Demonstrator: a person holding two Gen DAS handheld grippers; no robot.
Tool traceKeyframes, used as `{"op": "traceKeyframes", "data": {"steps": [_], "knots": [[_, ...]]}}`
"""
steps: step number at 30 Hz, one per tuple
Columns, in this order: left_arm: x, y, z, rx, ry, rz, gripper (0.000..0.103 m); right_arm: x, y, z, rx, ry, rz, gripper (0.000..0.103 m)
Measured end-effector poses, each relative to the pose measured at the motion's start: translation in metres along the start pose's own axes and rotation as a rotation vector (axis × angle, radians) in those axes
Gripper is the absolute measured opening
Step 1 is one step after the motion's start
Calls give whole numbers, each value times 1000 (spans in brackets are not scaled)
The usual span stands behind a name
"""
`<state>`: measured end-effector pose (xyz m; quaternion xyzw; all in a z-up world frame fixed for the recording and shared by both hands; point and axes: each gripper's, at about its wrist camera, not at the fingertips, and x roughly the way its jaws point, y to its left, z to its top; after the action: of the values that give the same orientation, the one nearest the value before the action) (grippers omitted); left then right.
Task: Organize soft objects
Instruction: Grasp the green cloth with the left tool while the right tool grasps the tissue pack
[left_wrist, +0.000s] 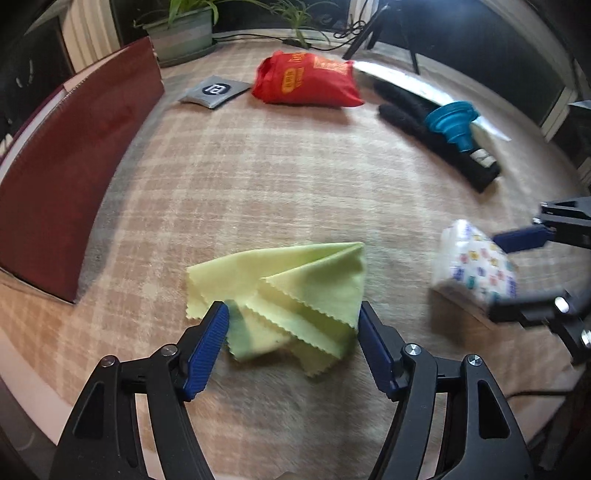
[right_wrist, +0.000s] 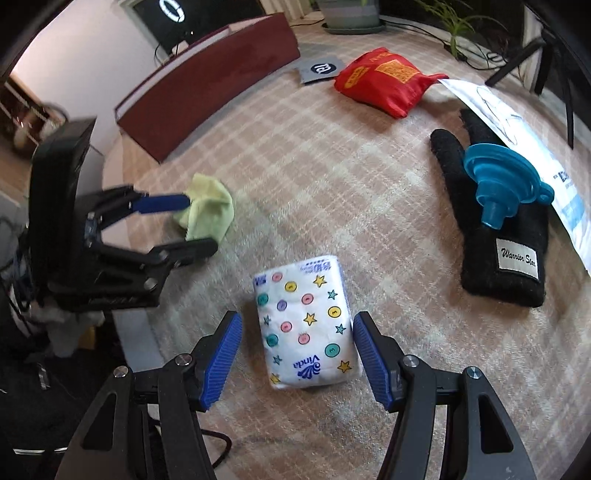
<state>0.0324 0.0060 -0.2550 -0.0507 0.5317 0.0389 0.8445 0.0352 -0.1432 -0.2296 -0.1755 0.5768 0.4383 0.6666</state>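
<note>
On the plaid cloth (right_wrist: 332, 184): one yellow cloth (left_wrist: 291, 295) between the released left gripper (left_wrist: 293, 325), one tissue pack (right_wrist: 306, 325) between the released right gripper (right_wrist: 297, 339), one red bag (right_wrist: 384, 81), one black glove (right_wrist: 491, 229), one blue funnel (right_wrist: 495, 181).

Cloth (left_wrist: 291, 295) near front edge of tabletop (left_wrist: 258, 177), tissue pack (right_wrist: 306, 325) to its right. Box (left_wrist: 74, 177) along left edge. Pouch (left_wrist: 214, 90) and bag (left_wrist: 306, 79) near far edge, pouch left of bag. Funnel (right_wrist: 495, 184) on glove (right_wrist: 495, 221) at right, beside a sheet (right_wrist: 535, 140).
</note>
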Motion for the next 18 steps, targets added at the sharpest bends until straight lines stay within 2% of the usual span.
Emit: {"op": "traceKeyframes", "data": {"steps": [3,7,11,13,15,16,17,18], "knots": [[5,1,0,23,-35,70,83,8,10,-3,-42,10,-47,59],[9,8,2,4,-43,64,84,22,25,-3,-115,31,-149,59],[11,17,4,-24,-50,48,78,28,22,2,-101,28,-174,59],[10,20,4,-38,-58,40,70,28,20,3,-85,25,-166,59],[9,20,4,-39,-68,38,48,27,18,4,-72,23,-168,59],[7,19,4,-41,-72,30,42,27,17,4,-68,21,-167,58],[5,19,4,-45,-76,22,29,29,18,5,-65,20,-169,56],[4,18,4,-44,-78,16,21,28,17,4,-61,19,-181,51]]}}
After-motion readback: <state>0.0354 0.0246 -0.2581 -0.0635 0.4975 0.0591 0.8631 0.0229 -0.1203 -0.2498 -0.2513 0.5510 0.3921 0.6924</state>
